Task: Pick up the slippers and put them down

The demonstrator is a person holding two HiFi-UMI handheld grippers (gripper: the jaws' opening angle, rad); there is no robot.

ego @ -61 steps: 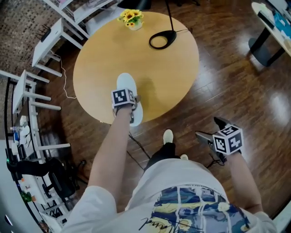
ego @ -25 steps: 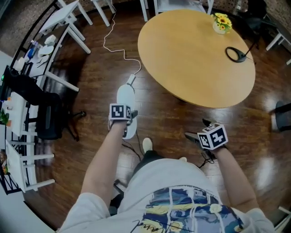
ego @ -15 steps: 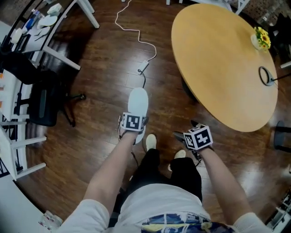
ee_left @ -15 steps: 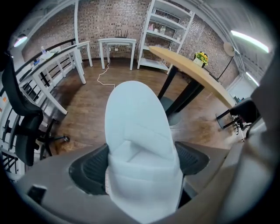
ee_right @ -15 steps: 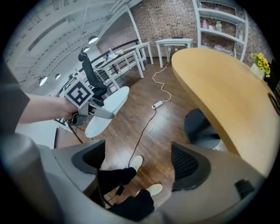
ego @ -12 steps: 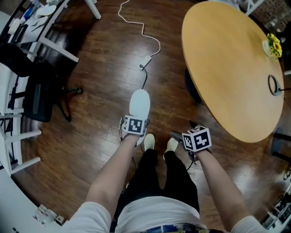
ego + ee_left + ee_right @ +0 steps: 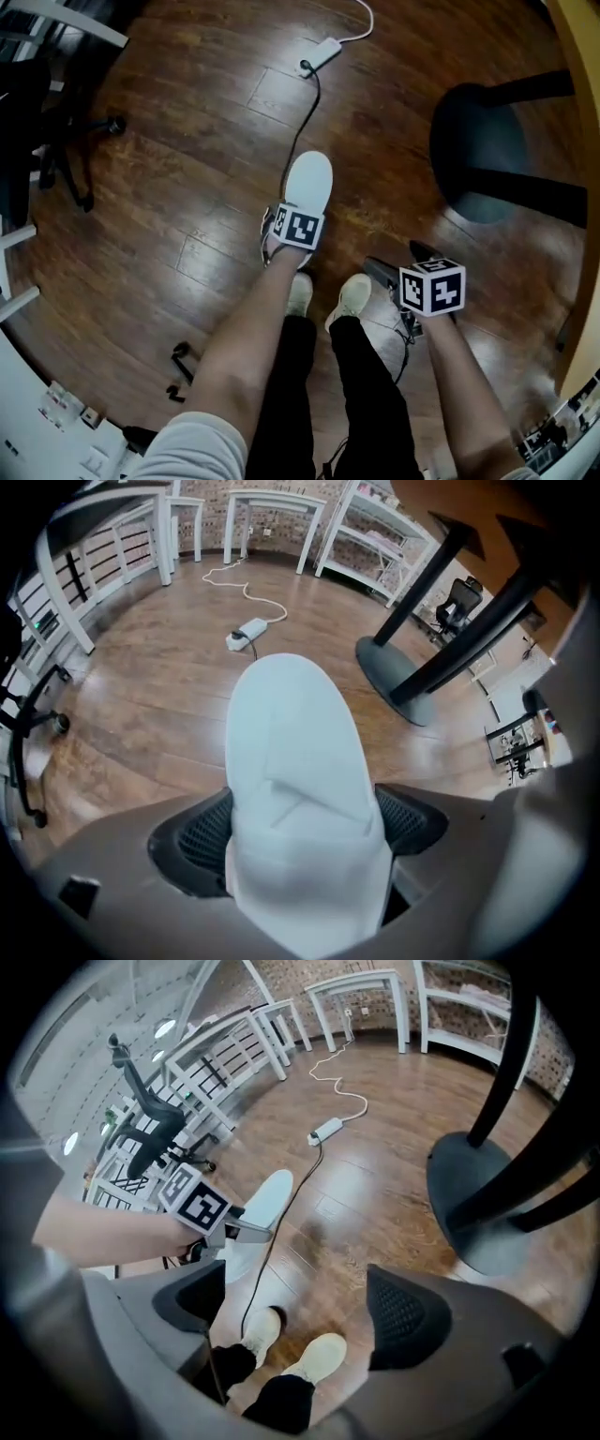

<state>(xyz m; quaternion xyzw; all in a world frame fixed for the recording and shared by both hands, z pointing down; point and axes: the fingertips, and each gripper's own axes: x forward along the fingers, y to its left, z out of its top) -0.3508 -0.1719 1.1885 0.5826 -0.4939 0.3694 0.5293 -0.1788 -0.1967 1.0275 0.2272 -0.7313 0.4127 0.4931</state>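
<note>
The left gripper (image 7: 292,223) is clamping the heel end of the white slipper (image 7: 309,180), both jaws pressing its sides, as the left gripper view shows. The toe is pointing away from the person, over the wooden floor (image 7: 187,187) and just ahead of their pale shoes (image 7: 352,295). Whether the sole is touching the boards, I can't tell. The bare left forearm is reaching forward and down from the lower left, wrist straight behind the marker cube. A black cable (image 7: 305,122) is running across the floor just past the toe. On the other side, the right gripper (image 7: 401,262) is hanging beside the right shoe, jaws spread wide with nothing between them, its forearm angling in from the lower right. The dark table base (image 7: 478,155) is sitting off to the right, well apart from the slipper.
</note>
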